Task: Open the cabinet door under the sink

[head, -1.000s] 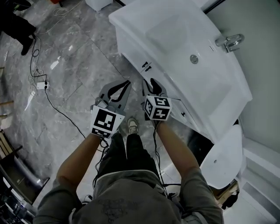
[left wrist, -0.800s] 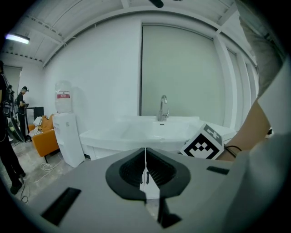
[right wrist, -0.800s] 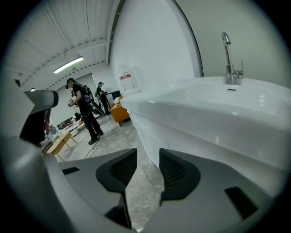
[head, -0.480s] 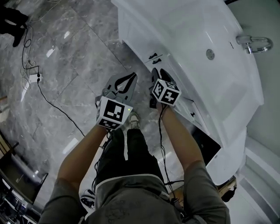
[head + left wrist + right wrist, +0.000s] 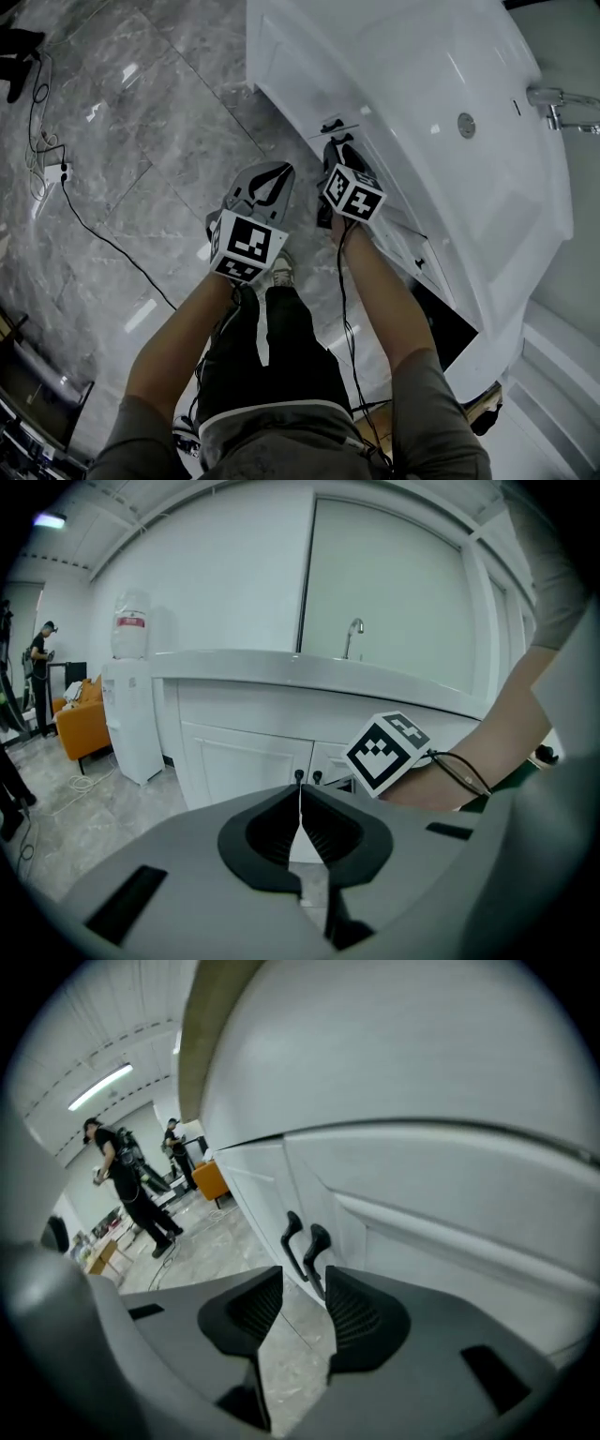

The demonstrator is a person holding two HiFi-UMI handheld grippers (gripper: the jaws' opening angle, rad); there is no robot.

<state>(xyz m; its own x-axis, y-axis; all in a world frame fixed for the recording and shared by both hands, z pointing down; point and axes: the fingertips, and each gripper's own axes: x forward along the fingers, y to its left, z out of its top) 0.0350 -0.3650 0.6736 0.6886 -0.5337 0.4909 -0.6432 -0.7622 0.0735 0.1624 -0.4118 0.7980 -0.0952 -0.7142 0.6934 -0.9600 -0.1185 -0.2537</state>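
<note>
You had a grey marble floor (image 5: 141, 131) under you, with a black cable (image 5: 101, 236) trailing across it to a white power strip (image 5: 54, 172). A white water dispenser (image 5: 131, 724) stood near an orange sofa (image 5: 80, 726). Two people (image 5: 122, 1180) stood farther off.

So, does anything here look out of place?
Mostly tidy. A loose black cable trails across the floor, and right of the closed doors a dark gap shows under the sink, as if a panel stood open.
</note>
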